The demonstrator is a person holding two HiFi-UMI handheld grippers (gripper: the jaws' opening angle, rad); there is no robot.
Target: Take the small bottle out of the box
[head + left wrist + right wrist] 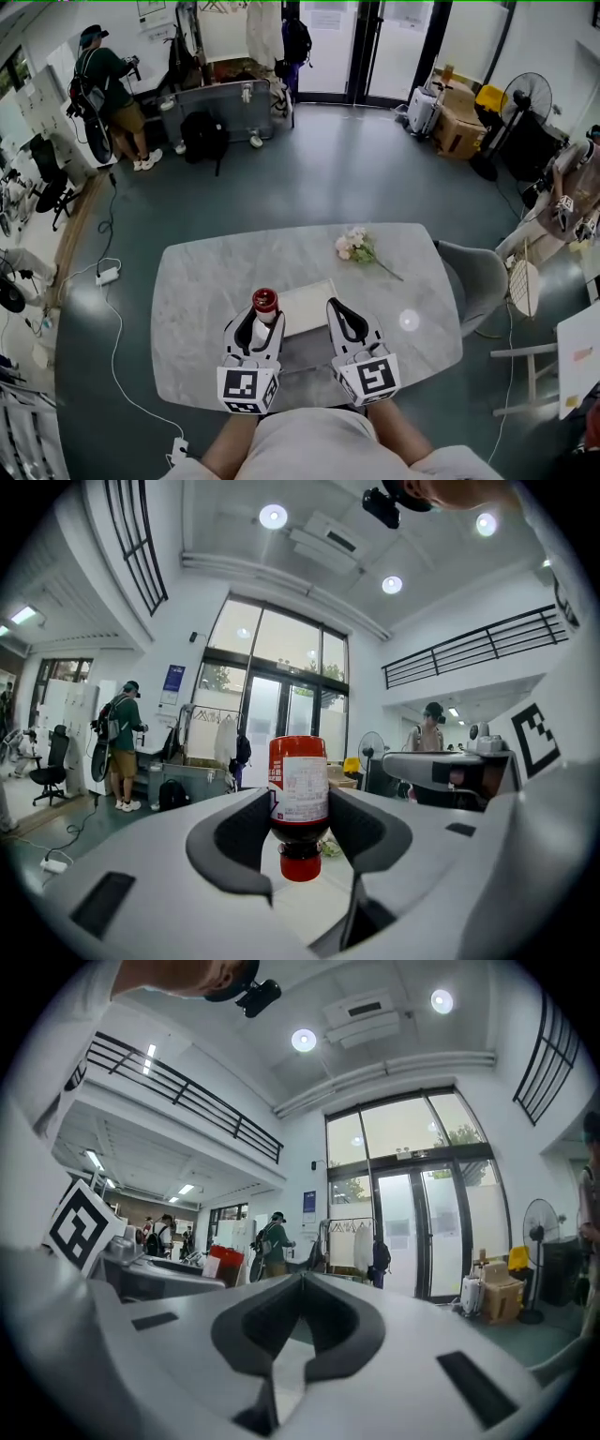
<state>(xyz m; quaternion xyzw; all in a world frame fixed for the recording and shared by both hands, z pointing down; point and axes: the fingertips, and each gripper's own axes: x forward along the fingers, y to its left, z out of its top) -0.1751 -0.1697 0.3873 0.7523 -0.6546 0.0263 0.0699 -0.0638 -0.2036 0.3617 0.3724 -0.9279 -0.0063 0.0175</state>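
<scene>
Where the rounded table (187, 309) with its pale, marble-veined top meets the near edge of the scene, the left gripper (260, 328) reaches out over it, its grey moulded shell ending in a cube with black-and-white square markers (247, 389). Its jaws pinch the small bottle (265, 302) across the body, with dark curved pads on either side of the white printed label.

The bottle's long axis stands upright. From the head view only a round red end shows on top. The left gripper view (300, 803) shows more: the bottle (299, 794) has dark contents, and its neck narrows downward to a red cap (301, 865), so the cap points down. The cap hangs free over a pale surface. The bottle sits at the left near edge of the box (307, 302), a flat, white rectangular thing lying on the table. Neither view makes clear how high above the box it is.

Just right of the box lies the right gripper (336, 309). Its own view (300, 1279) shows the dark pads pressed together at the tips with nothing between them.

Farther right and away, a small spray of pale flowers (355, 246) rests on the tabletop. A grey, smooth-shelled chair (478, 277) stands at the table's right end.
</scene>
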